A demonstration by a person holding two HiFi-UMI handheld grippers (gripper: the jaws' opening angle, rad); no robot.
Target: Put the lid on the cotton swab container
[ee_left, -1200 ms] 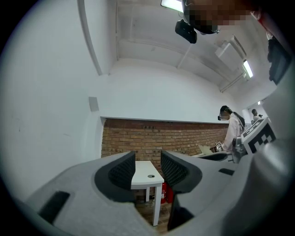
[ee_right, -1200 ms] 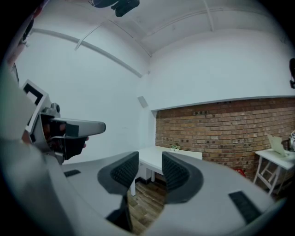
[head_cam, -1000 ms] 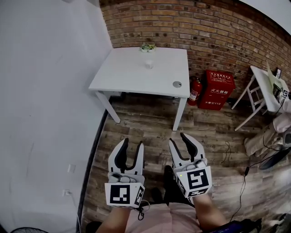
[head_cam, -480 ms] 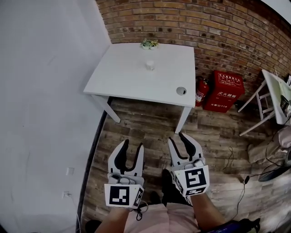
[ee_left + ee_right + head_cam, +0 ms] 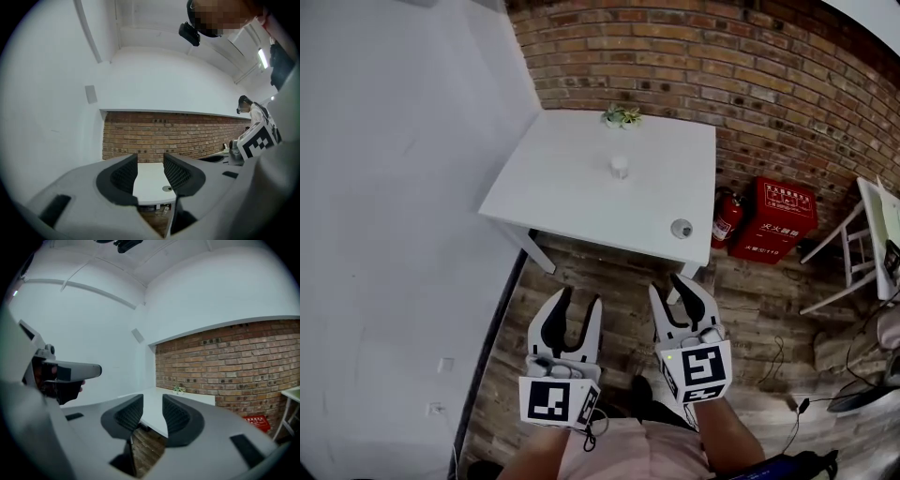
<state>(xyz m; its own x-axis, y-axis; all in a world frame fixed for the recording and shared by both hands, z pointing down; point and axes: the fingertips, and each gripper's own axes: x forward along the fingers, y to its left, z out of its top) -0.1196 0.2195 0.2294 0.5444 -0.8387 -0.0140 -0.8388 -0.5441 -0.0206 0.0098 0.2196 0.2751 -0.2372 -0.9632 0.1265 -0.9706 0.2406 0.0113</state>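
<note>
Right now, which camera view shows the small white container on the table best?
The head view: from above, the container stands unhidden on the table. Both gripper views show part of the table, but I cannot make out the container there.

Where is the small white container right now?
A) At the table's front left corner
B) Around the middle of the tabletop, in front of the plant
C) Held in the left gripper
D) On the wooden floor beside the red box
B: the head view shows the small white container standing alone around the middle of the white table, nearer to us than the plant by the brick wall.
</note>
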